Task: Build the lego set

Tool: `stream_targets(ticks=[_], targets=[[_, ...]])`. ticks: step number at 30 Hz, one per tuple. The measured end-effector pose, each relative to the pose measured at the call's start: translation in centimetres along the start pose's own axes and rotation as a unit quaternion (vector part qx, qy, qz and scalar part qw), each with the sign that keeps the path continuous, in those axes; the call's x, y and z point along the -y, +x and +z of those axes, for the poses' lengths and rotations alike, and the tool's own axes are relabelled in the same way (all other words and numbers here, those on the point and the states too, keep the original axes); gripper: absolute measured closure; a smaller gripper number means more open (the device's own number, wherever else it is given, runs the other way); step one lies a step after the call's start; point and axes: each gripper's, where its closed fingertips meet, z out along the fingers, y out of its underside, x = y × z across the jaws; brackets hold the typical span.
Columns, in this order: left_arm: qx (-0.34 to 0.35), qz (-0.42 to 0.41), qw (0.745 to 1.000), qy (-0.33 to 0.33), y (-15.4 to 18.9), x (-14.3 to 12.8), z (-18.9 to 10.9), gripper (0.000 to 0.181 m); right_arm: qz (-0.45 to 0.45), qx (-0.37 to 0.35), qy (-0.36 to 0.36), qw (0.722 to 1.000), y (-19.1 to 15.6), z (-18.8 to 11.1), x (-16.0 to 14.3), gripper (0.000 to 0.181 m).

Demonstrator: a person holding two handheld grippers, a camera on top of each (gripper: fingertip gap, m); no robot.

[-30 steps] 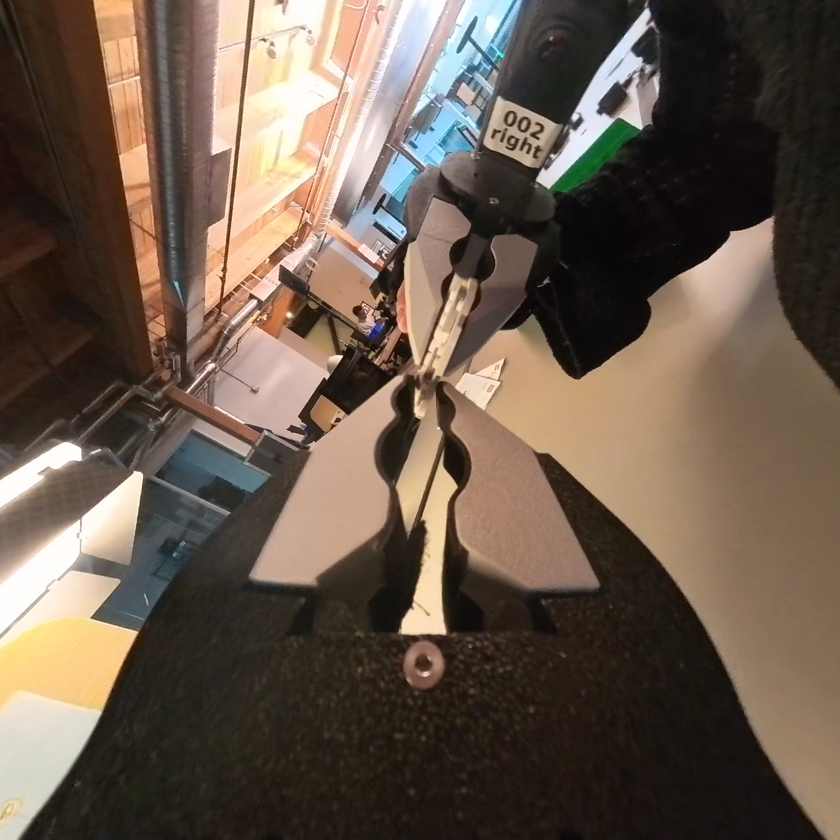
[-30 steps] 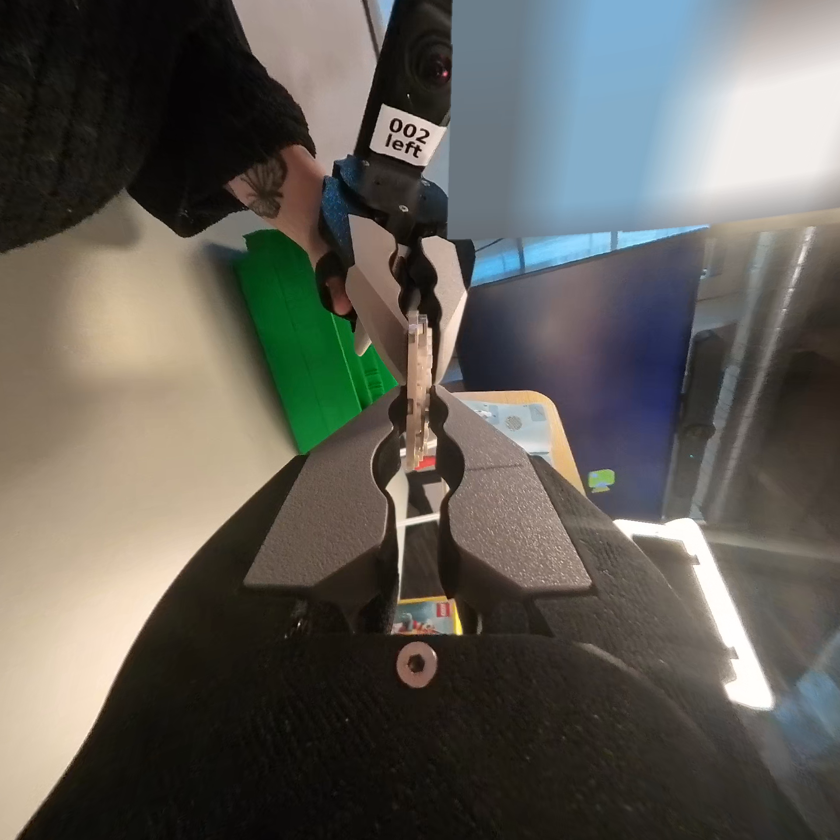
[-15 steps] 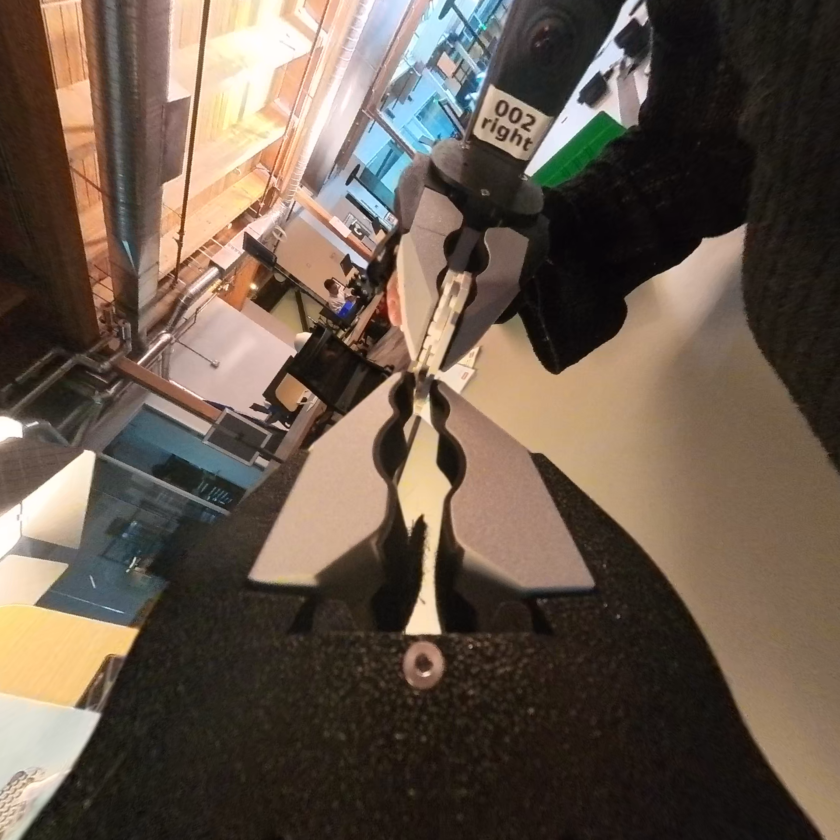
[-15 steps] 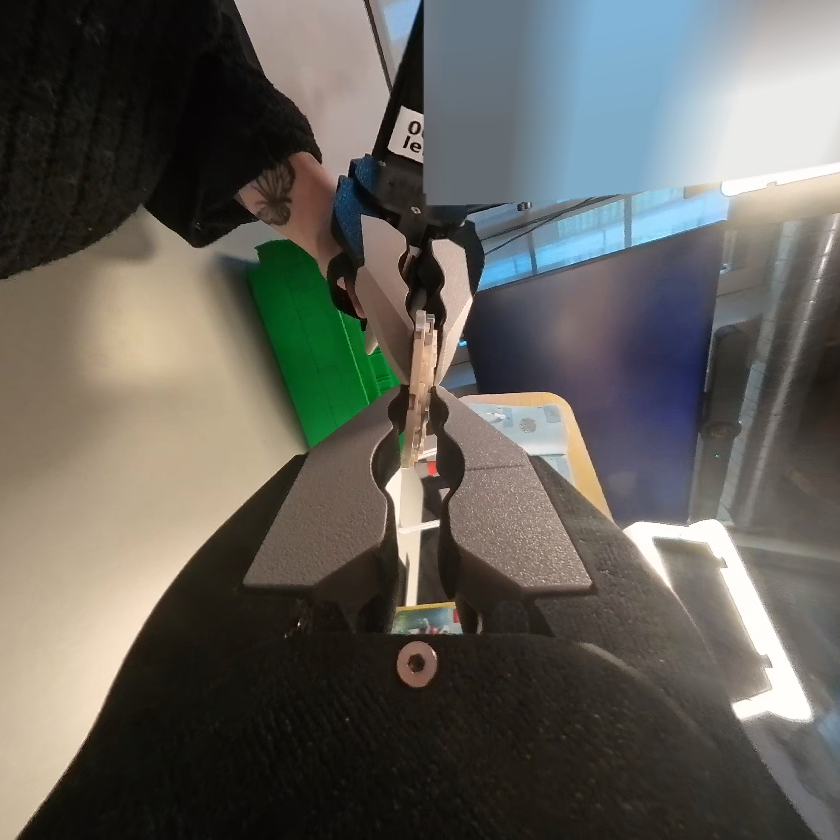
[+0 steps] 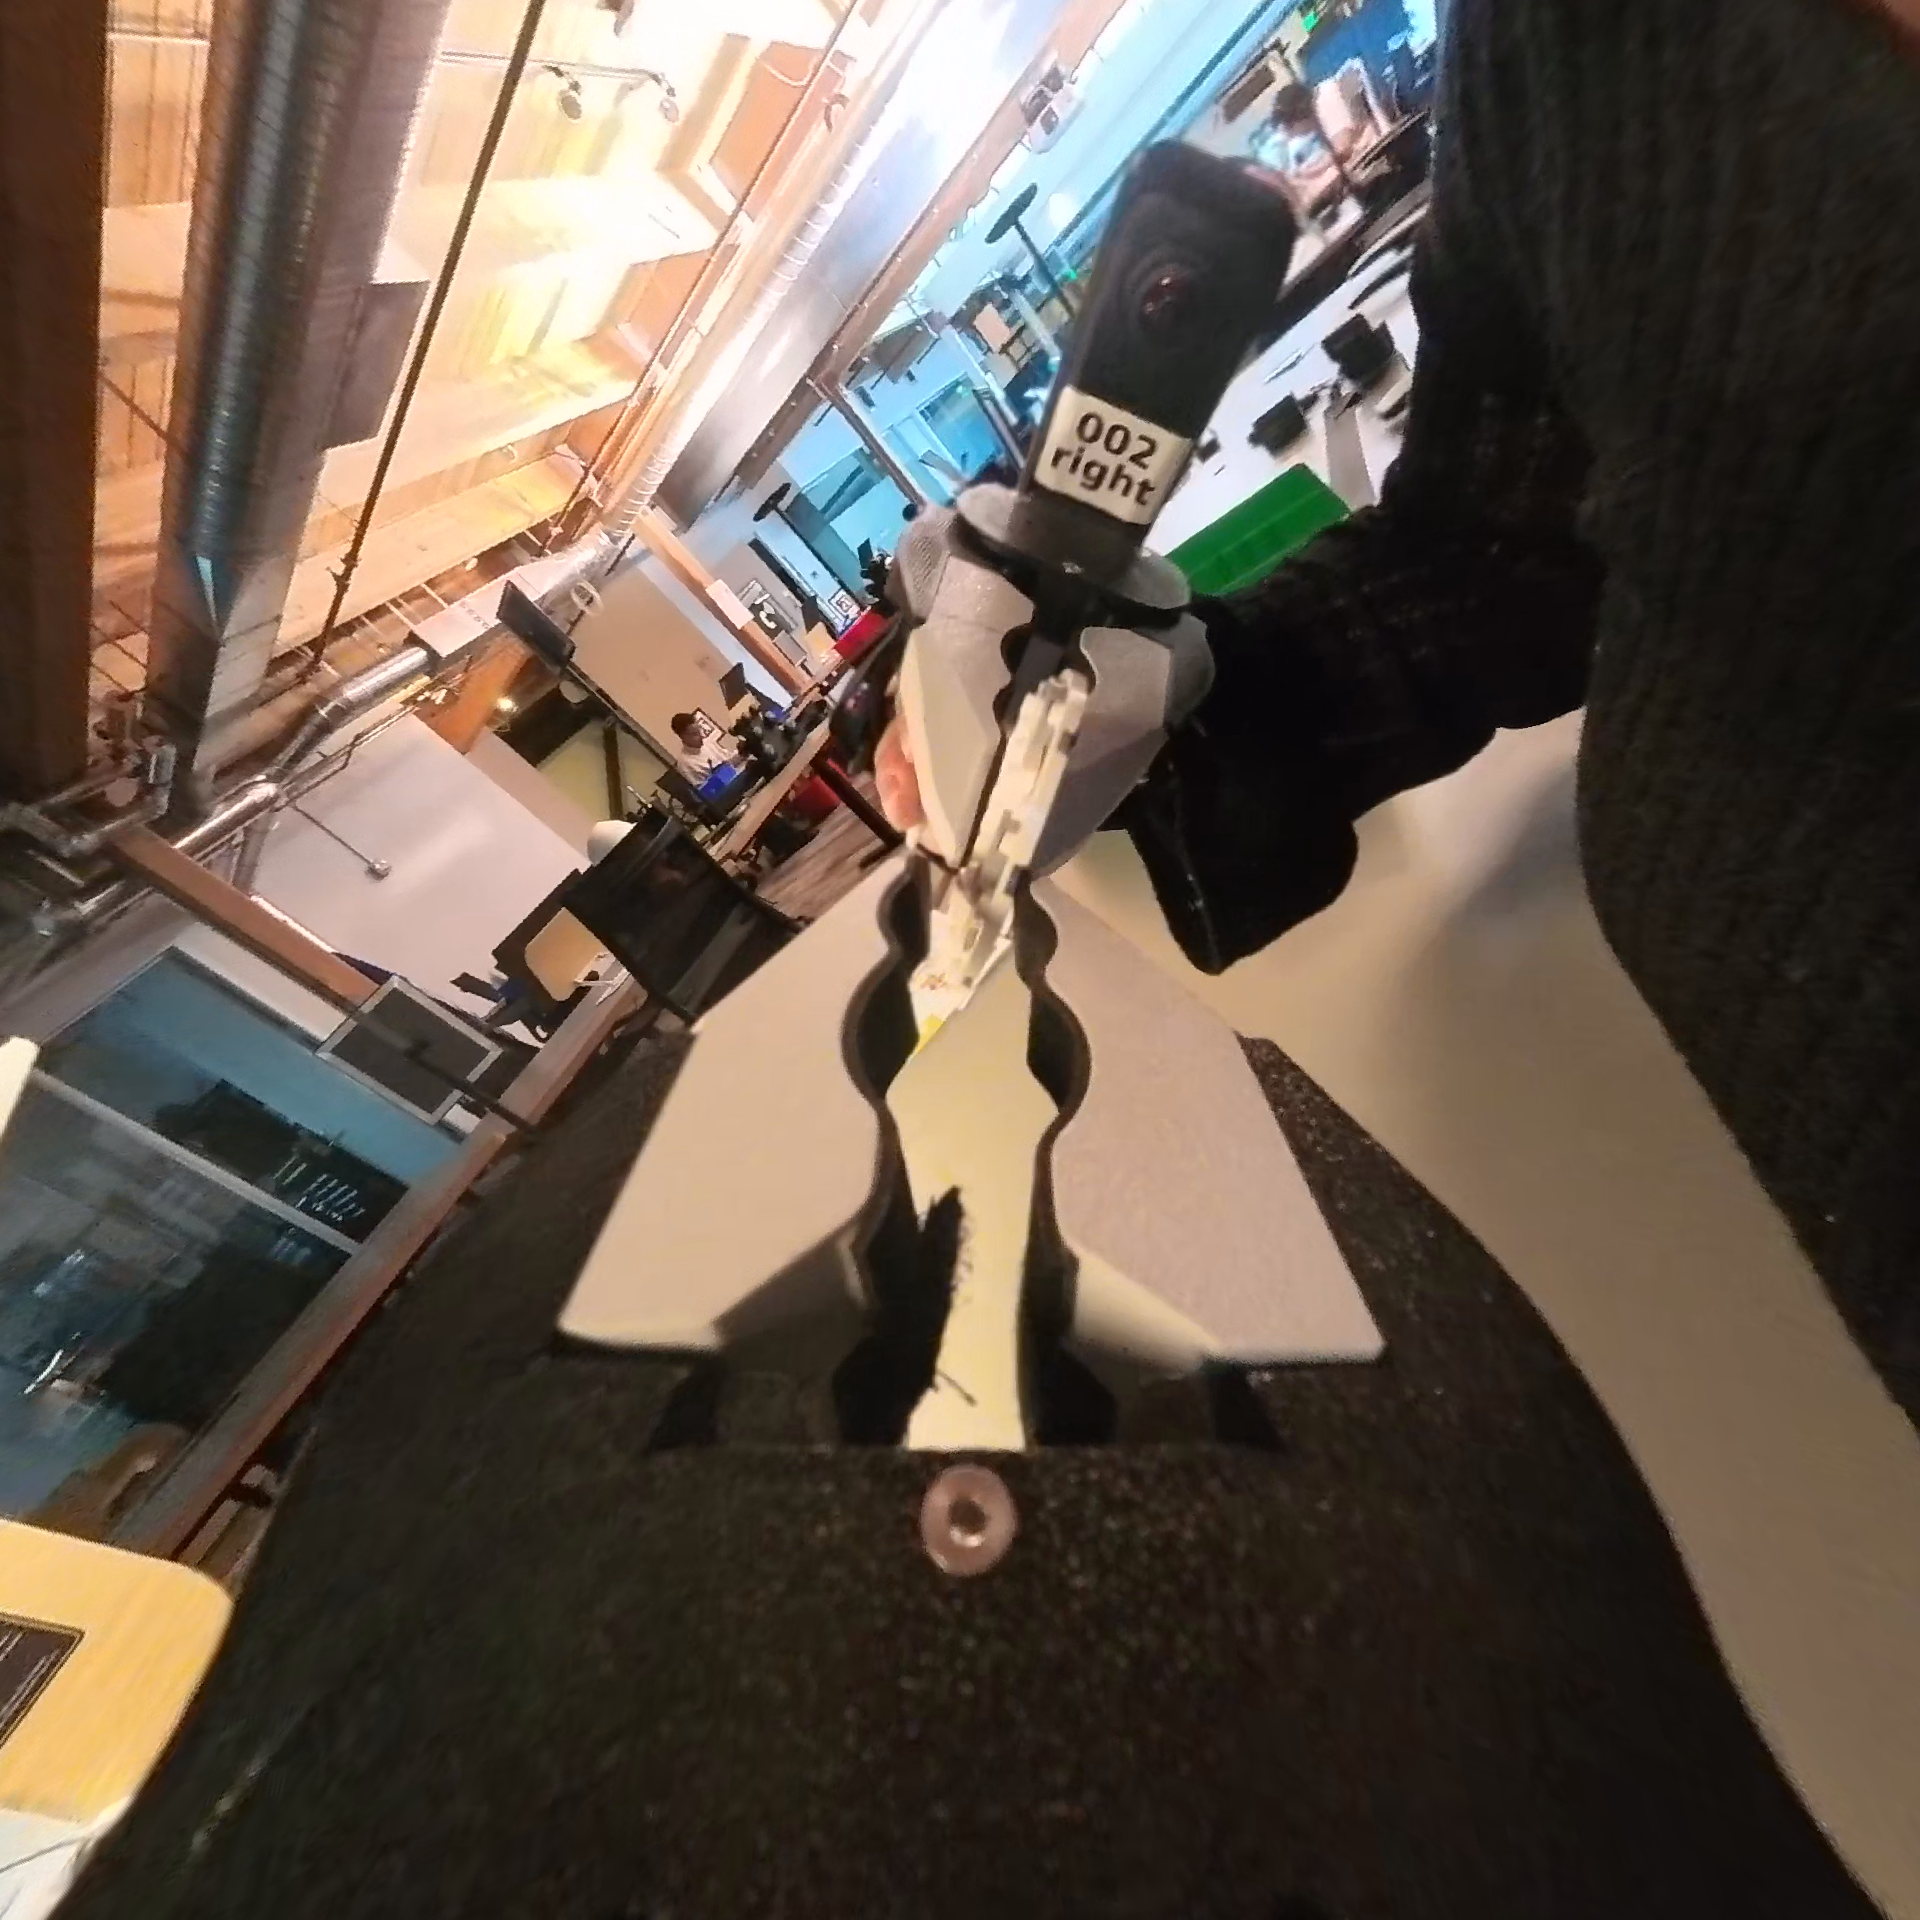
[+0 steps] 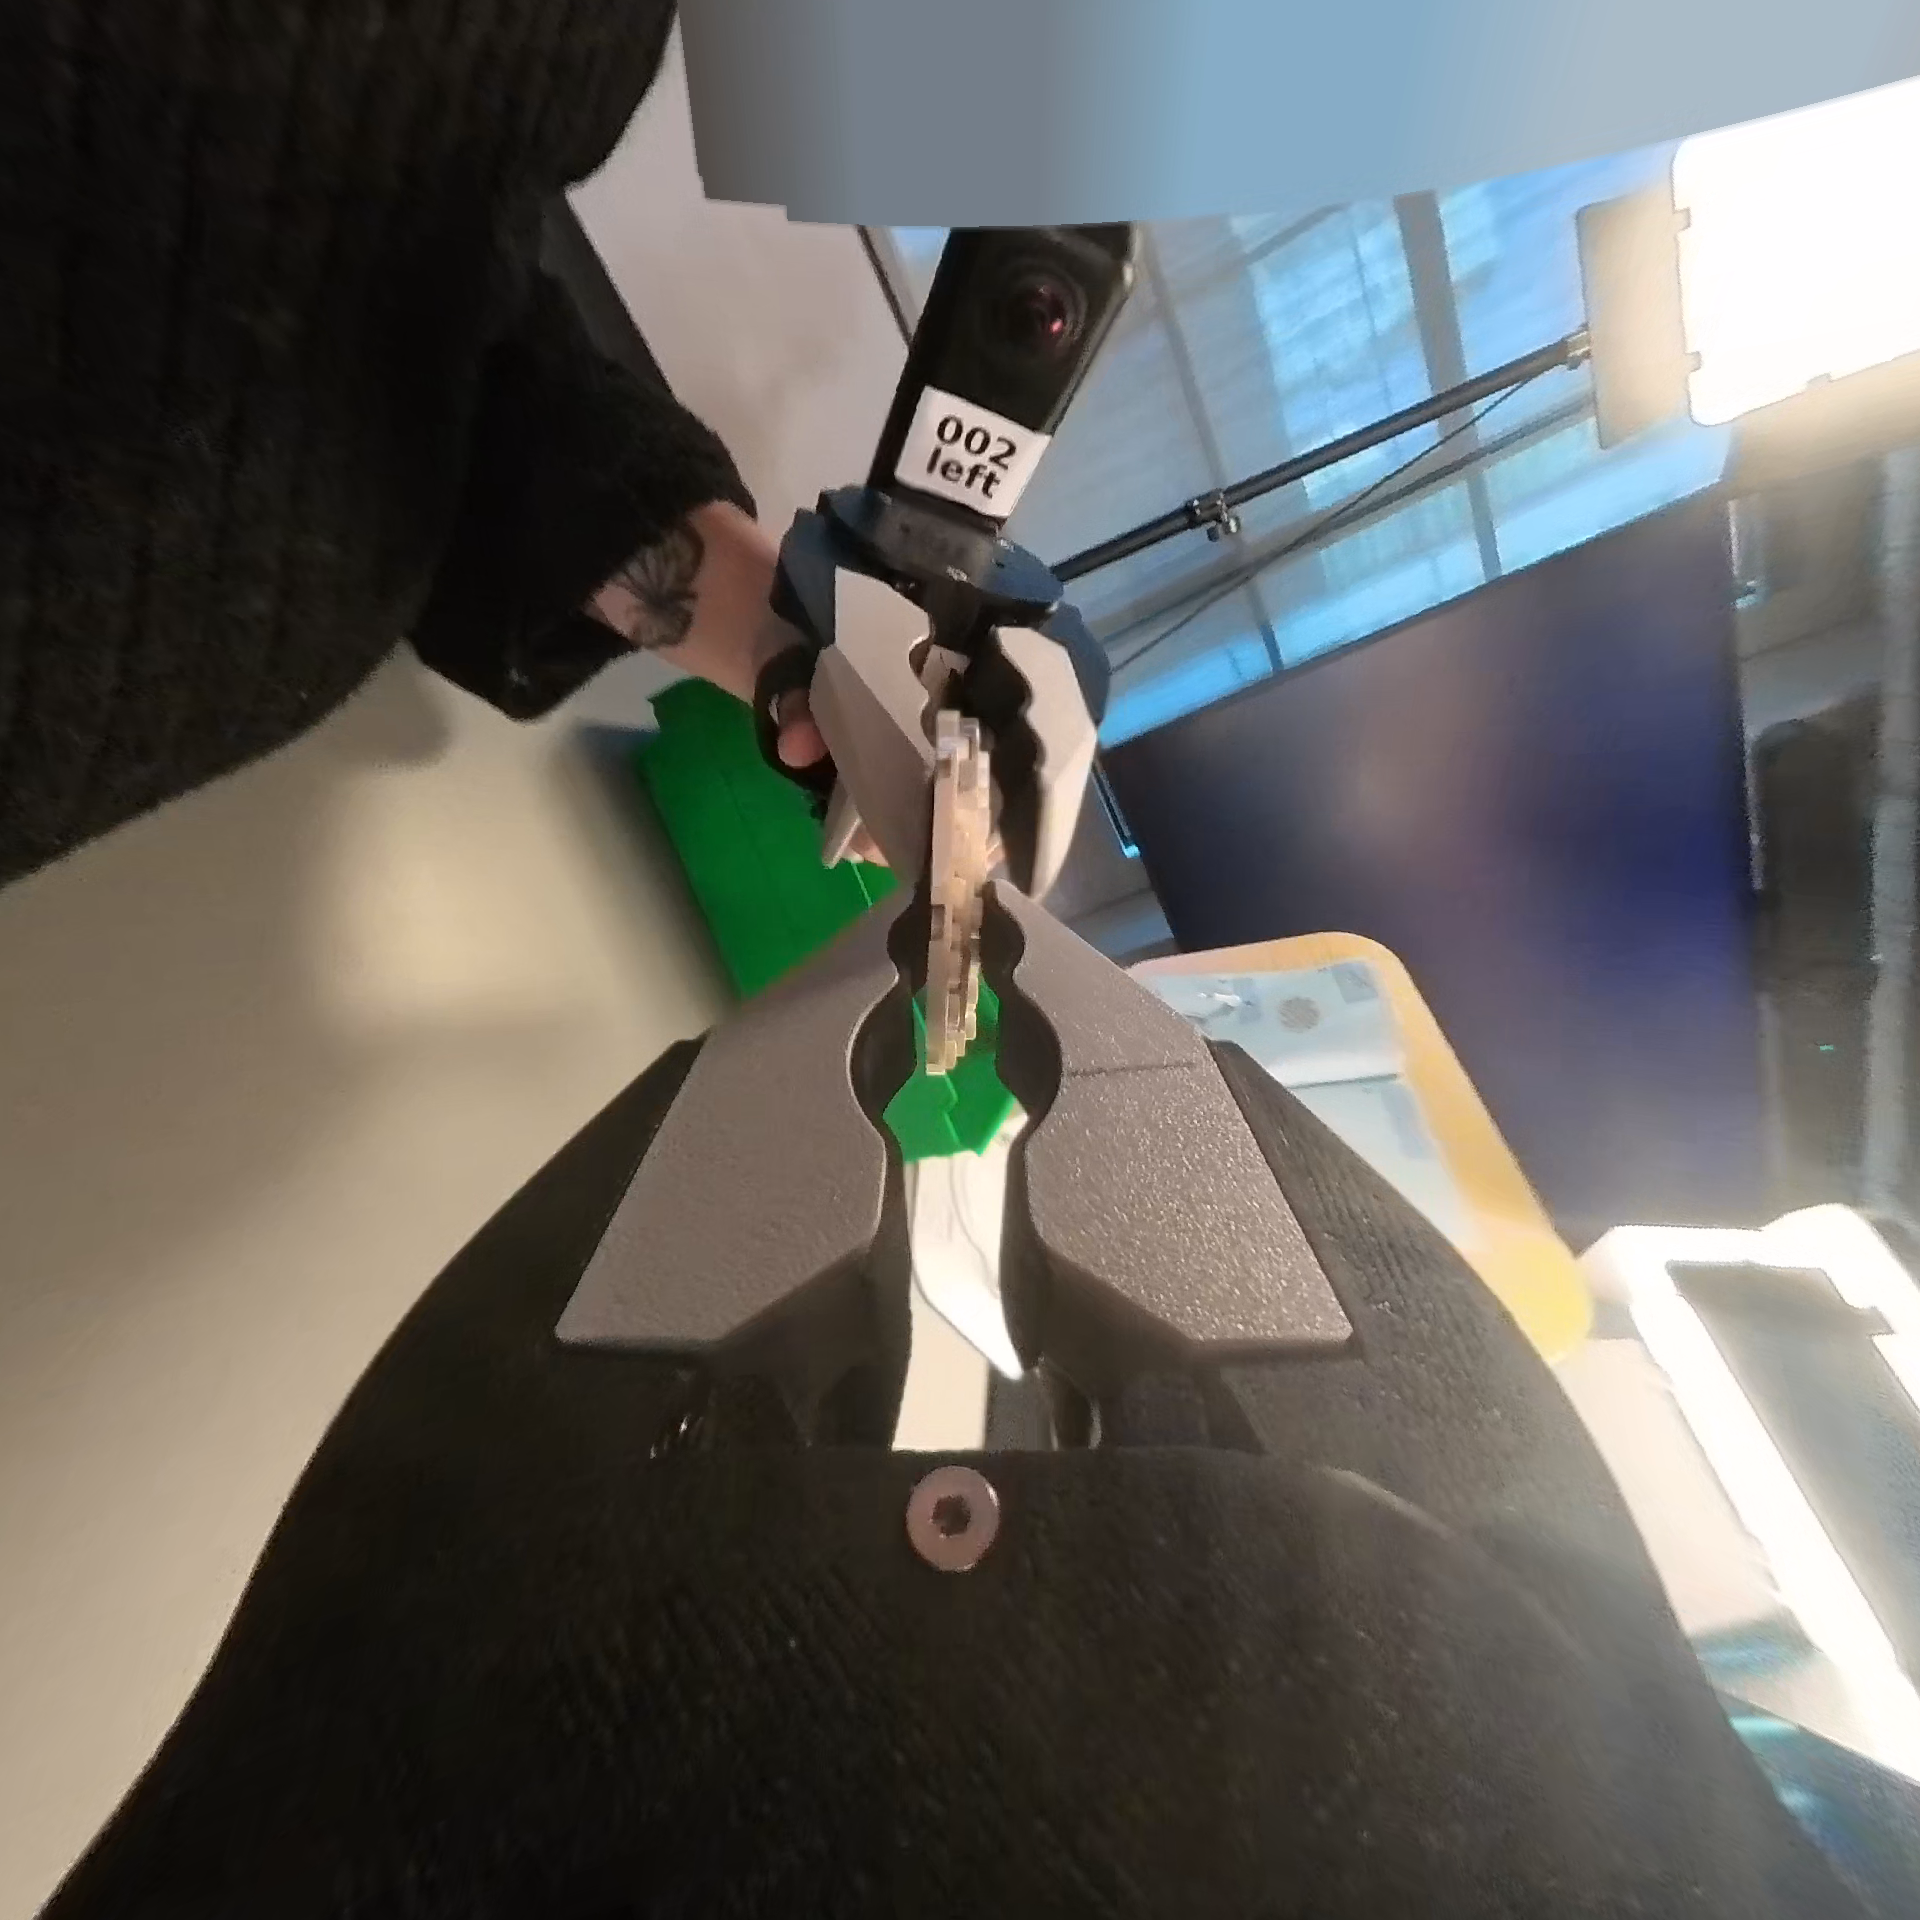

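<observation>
Compared with a second ago, the left gripper (image 5: 966, 883) has let its fingers spread a bit; the gap is narrow, and I honestly can't tell whether it's pinching anything or just sitting around the part. The right gripper (image 6: 951, 909) hasn't changed, clamped tight on the little lego assembly (image 5: 1039, 748), a pale stack of thin, stepped plates held in the air between the two tools, tip to tip above the table (image 6: 260, 1039). Both views have also swung, so more of the green tray (image 6: 727, 821) shows behind the left tool. Both sets of fingers are matte grey plastic with a grainy surface and wavy scalloped inner edges, mounted on rough black bodies with a single hex screw (image 5: 968, 1536). Each tool carries a black camera stalk with a white sticker (image 5: 1107, 473) printed in black. A knit black sleeve (image 5: 1558, 520) covers the arm.
</observation>
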Motion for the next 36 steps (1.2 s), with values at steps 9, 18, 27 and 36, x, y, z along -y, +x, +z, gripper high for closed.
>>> stream_targets(ticks=[9,18,27,36], targets=[[-0.009,0.000,1.000,0.002,0.32,0.27,0.13,0.174,0.046,-0.002,0.034,0.998,0.17,-0.08,0.45,0.175],[-0.005,-0.008,1.000,-0.006,0.51,-0.29,0.27,0.175,0.055,-0.002,0.032,0.998,0.11,-0.05,0.19,0.175],[0.026,-0.022,0.999,0.013,0.16,-0.53,0.16,0.172,0.052,-0.006,0.027,0.998,0.11,0.17,-0.13,0.175],[0.016,-0.012,1.000,-0.003,-0.02,-0.35,-0.34,0.176,0.078,-0.008,0.042,0.996,0.50,-0.16,-0.02,0.175]])
